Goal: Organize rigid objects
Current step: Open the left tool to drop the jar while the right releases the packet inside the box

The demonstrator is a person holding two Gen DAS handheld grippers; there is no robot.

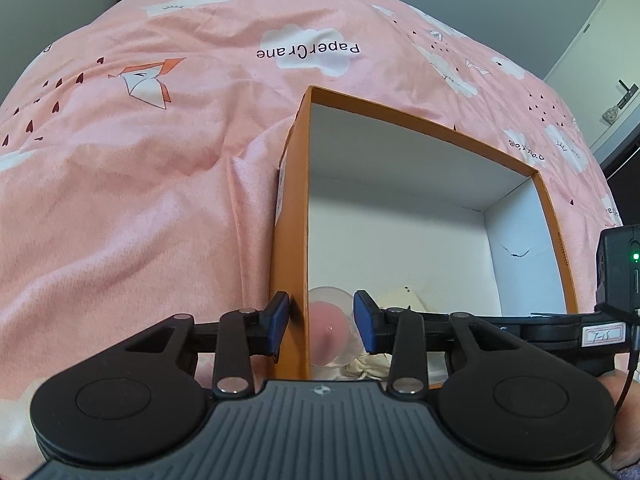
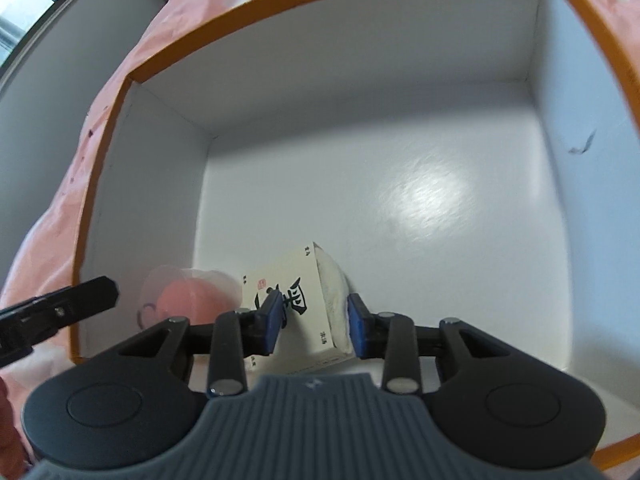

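The orange box (image 1: 290, 216) with a white interior sits on a bed covered by a pink quilt (image 1: 140, 168).

Left tongs (image 1: 321, 322): the blue pads straddle the near-left wall of the box, one pad outside against the orange face, the other inside. The wall stands between them; whether the inner pad presses on it cannot be told. A clear cup with pink contents (image 1: 330, 330) lies on the box floor in that gap, partly behind the wall and cut off by the tool body.

Right tongs (image 2: 313, 322): set at a narrow gap, with a small cream carton printed with black characters (image 2: 298, 308) between the pads. The left pad overlaps the carton face; the right pad stands just beside it, apart. A white crumpled item (image 2: 334, 292) lies against the carton's right side; its nature is unclear.
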